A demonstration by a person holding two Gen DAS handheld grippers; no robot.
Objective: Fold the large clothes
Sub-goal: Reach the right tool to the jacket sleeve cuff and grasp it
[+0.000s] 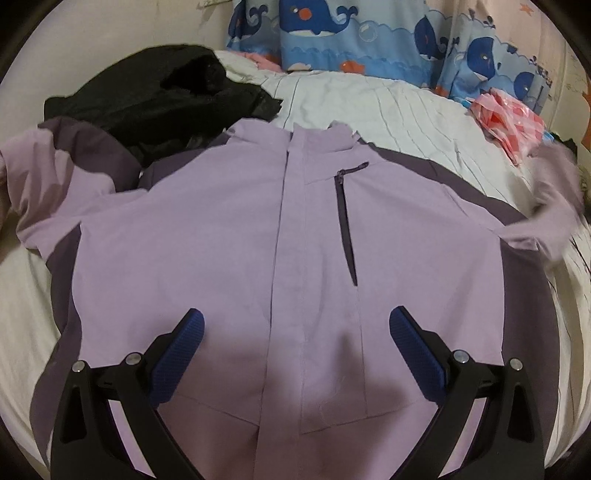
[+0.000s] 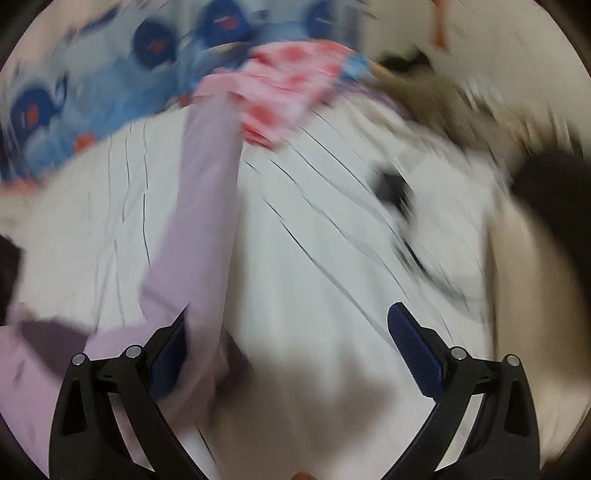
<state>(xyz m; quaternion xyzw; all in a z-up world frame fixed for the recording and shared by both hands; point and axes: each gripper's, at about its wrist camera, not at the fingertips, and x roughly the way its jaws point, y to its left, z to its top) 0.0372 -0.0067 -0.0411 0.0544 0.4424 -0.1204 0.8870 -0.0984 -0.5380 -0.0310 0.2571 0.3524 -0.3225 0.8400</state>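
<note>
The bed (image 1: 388,110), in a creased white sheet, carries the lilac jacket (image 1: 221,229) spread flat, a black garment (image 1: 155,99) at its left shoulder, a pink-checked cloth (image 1: 511,122) far right, and whale-print bedding (image 1: 354,33) at the head.

One lilac jacket (image 1: 207,229) and one black garment (image 1: 147,99) are being shown on one bed (image 1: 388,110). Two grippers, left (image 1: 295,325) and right (image 2: 291,325), are being held over it. One pink bag (image 1: 509,122) is being seen.

My left tool (image 1: 295,325): 2 black plastic arms with slotted cut-outs, 2 blue ribbed pads (image 1: 413,343), 4 round silver screws. My right tool (image 2: 291,325): same black arms, blue ribbed pads (image 2: 410,339), 4 silver screws.
</note>
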